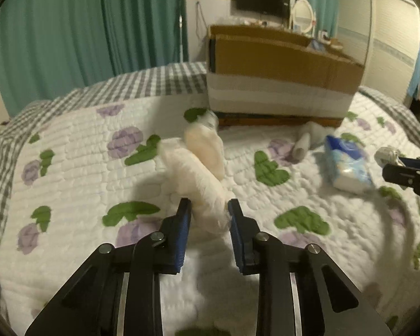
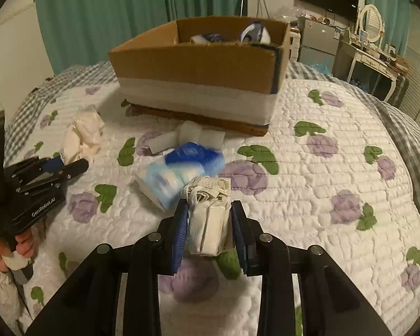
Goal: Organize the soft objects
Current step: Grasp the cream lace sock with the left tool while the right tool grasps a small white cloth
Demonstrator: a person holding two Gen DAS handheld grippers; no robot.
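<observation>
The left tool (image 1: 209, 210) is clenched on one end of a cream-white crumpled soft cloth bundle (image 1: 201, 168), which stretches away ahead of its blue pads (image 1: 183, 224) over the white quilted bedspread with purple flowers and green leaves (image 1: 78, 151). The right tool (image 2: 209, 215) grips a folded off-white fabric pack with a patterned top (image 2: 210, 218) between its two fingers, lifted just above the bedspread (image 2: 322, 173). Directly ahead of the right tool and a little to its left lies a blue-and-white plastic tissue packet (image 2: 179, 173), and beyond that, white foam blocks (image 2: 193, 135) lie just in front of an open brown cardboard box with a white band around its lower part (image 2: 198, 78). Inside the box, blue-and-white soft items (image 2: 252, 35) show above the rim. From the left tool, the same box (image 1: 280, 78) stands ahead and to the right, with the tissue packet (image 1: 347, 165) near the right tool (image 1: 406, 170) at the right edge.
</observation>
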